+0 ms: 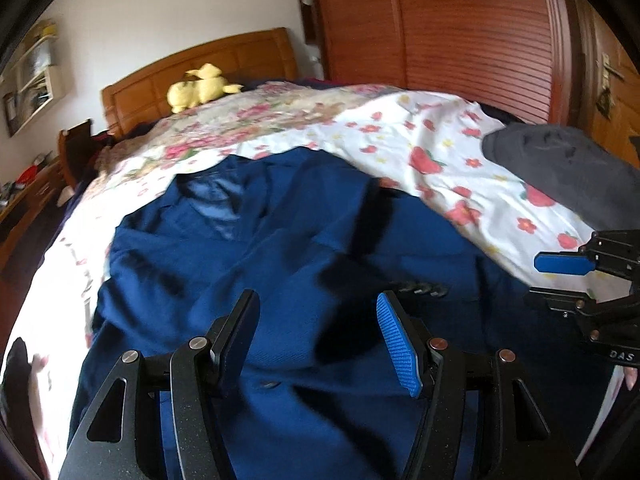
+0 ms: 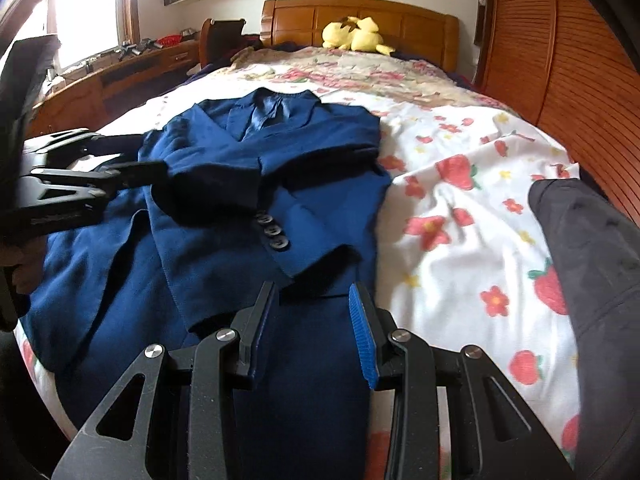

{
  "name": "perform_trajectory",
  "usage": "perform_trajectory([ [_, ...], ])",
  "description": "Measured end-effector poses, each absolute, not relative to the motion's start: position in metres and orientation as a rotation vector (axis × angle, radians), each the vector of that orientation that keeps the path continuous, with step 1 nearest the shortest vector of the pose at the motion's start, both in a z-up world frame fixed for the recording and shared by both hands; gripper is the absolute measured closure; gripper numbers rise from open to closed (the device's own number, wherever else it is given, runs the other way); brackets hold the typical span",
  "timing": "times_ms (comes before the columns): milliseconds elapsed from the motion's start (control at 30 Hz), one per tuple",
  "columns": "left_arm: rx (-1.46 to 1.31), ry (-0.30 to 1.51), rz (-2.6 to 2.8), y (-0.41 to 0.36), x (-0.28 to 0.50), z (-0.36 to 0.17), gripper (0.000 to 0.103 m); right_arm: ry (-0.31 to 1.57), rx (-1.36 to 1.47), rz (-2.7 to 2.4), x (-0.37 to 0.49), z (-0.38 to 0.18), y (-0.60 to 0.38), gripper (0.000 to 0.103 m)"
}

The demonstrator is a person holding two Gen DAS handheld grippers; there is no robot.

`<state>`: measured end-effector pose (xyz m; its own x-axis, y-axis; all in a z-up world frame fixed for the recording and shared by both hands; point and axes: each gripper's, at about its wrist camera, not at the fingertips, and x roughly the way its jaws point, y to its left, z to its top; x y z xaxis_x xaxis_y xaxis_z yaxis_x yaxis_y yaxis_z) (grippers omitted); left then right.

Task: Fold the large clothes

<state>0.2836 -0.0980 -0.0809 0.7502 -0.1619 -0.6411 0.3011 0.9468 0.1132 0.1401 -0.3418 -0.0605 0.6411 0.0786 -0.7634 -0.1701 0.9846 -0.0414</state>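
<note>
A dark blue suit jacket (image 2: 224, 184) lies face up on the flowered bedsheet (image 2: 460, 208), collar toward the headboard. Its sleeves are folded across the chest, and three cuff buttons (image 2: 274, 232) show. My right gripper (image 2: 314, 312) hovers over the jacket's lower right part, open, with only the fabric below showing in the gap. My left gripper (image 1: 316, 328) is over the jacket (image 1: 248, 240) nearer its lower left, also open and holding nothing. Each gripper shows in the other's view: the left gripper (image 2: 136, 156) at the jacket's left shoulder, the right gripper (image 1: 548, 282) at the right edge.
A dark grey garment (image 2: 592, 260) lies on the bed's right side, beside the wooden wardrobe (image 2: 580, 80). A yellow plush toy (image 2: 356, 36) sits at the headboard (image 2: 400, 16). A wooden desk (image 2: 120, 72) with clutter runs along the left under a window.
</note>
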Motion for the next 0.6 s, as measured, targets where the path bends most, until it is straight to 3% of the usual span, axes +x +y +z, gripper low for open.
perform_trajectory([
  [300, 0.239, 0.843, -0.301, -0.129, 0.329, -0.09, 0.041, 0.851, -0.047, 0.142, 0.127, -0.048, -0.369, 0.065],
  [600, 0.399, 0.93, -0.213, -0.15, 0.345, -0.111, 0.057, 0.811, -0.048, 0.152, 0.119, -0.037, -0.374, 0.065],
])
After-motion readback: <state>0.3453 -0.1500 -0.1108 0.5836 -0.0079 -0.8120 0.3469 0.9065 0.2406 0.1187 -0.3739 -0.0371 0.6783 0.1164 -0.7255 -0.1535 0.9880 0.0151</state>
